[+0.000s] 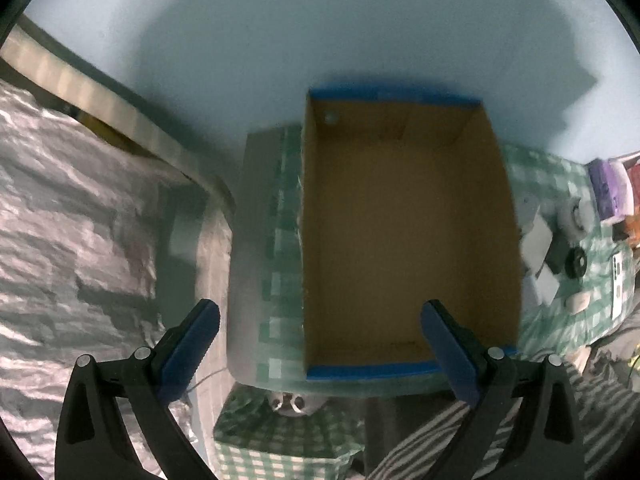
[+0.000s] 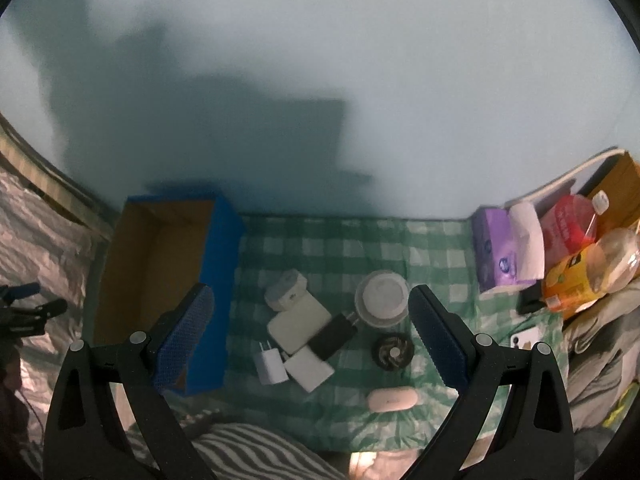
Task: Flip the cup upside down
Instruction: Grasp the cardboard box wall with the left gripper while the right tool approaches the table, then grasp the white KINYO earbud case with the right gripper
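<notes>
At the far left, a crinkled silvery sheet (image 1: 60, 208) lies beside the surface (image 2: 328, 240), which is covered in a green-and-white checked cloth. The left tool (image 1: 320, 344) hangs above an open cardboard box (image 1: 404, 232) with blue outer walls; its blue-padded fingers (image 1: 188, 352) are spread wide and hold nothing, and the box's brown interior is bare. In the right wrist view the same box sits at the left end of the cloth, and the right tool (image 2: 310, 336) is likewise wide open and empty, its left finger in front of the box's blue wall. Between its fingers lies a cluster of small things: a round white gadget (image 2: 286, 290), a white rectangular block (image 2: 298, 326), a white plug adapter (image 2: 270, 366), another white block (image 2: 310, 370) and a black charger (image 2: 334, 334) leaning across them, all touching or overlapping. Just right of that cluster stands the cup (image 2: 382, 298), whitish and seen from above, apparently upright on the cloth close to the tool's right finger. In front of it lies a dark round disc (image 2: 393, 353), and nearer still a white oval case (image 2: 392, 399). Further right, along the surface's end, crowd a purple tissue pack (image 2: 494, 254), a red packet (image 2: 570, 228), an orange-labelled bottle (image 2: 592, 268) and a phone (image 2: 526, 338), all well apart from the cup.
</notes>
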{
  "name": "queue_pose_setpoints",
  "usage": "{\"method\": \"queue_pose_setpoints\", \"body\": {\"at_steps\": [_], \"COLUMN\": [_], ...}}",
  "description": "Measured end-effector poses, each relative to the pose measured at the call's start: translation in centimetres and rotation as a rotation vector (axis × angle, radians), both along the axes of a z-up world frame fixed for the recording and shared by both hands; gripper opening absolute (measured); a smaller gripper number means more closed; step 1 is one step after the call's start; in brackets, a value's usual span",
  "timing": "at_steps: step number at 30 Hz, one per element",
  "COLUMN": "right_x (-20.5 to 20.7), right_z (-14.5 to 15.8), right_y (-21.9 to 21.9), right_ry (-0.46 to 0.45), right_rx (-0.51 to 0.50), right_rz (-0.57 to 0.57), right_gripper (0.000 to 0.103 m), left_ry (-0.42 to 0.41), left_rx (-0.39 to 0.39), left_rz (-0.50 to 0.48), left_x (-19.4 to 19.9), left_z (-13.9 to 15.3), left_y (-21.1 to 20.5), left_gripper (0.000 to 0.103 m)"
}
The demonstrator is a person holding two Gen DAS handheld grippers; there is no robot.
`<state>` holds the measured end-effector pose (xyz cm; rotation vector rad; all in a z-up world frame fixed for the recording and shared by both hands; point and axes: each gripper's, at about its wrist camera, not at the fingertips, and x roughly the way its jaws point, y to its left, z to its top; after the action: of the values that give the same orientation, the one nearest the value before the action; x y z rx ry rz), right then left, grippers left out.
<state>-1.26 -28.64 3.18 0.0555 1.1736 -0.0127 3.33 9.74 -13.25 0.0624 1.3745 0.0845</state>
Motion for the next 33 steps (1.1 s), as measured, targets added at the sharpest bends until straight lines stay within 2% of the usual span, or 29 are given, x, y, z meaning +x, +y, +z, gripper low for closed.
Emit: {"method": "queue_pose_setpoints", "body": {"at_steps": [5,7,10,13,15,19,23,26,33], "right_x": [-0.2,-0.3,-0.6,-1.0,-1.3,-2.2,-3.1,-3.6,-5.0], "right_z": [-2.6,-3.6,-5.4,-7.2,-8.6,-11.3,-13.8,-15.1,-17.1], "right_y": [-1.4,-1.7,-2.2,-2.4,-2.6,-3.2,-4.3,-5.1,-8.1], "right_ry": [0.058,0.082,0.114,0.160,0.194,0.250,0.302,0.331,0.405], "right_rx": [-0.013,-0.028,-0.036,-0.030,-0.029,-0.036,-0.049,-0.055,-0.064], "right_rz": [-0.029,-0.034,-0.035,-0.026,-0.030,-0.049,-0.085,-0.110,-0.197], "right_gripper": [0.098,0.098,0.098,0.098,0.098,0.098,0.098,0.098,0.098], "left_ry": [0.091,0.117,0.148,0.183,0.187,0.195,0.209,0.221,0.239], "left_rx": [-0.080,-0.102,-0.086,-0.095,-0.103,-0.097,-0.104,-0.111,-0.111], "left_rz": [0.060,0.071,0.078,0.085,0.086,0.083,0.074,0.072,0.066], "left_x": [0.4,0.5,0.7,0.9,0.9,0.9,1.0,1.1,1.5], "left_z": [-4.2,-5.7,-7.6,-9.1,-9.5,-10.0,-10.6,-11.1,-11.7], "left_y": [1.9,2.4,2.6,2.6,2.7,2.8,2.9,3.1,3.5], "left_gripper": [0.080,0.076,0.074,0.065,0.064,0.048,0.027,0.017,0.012]}}
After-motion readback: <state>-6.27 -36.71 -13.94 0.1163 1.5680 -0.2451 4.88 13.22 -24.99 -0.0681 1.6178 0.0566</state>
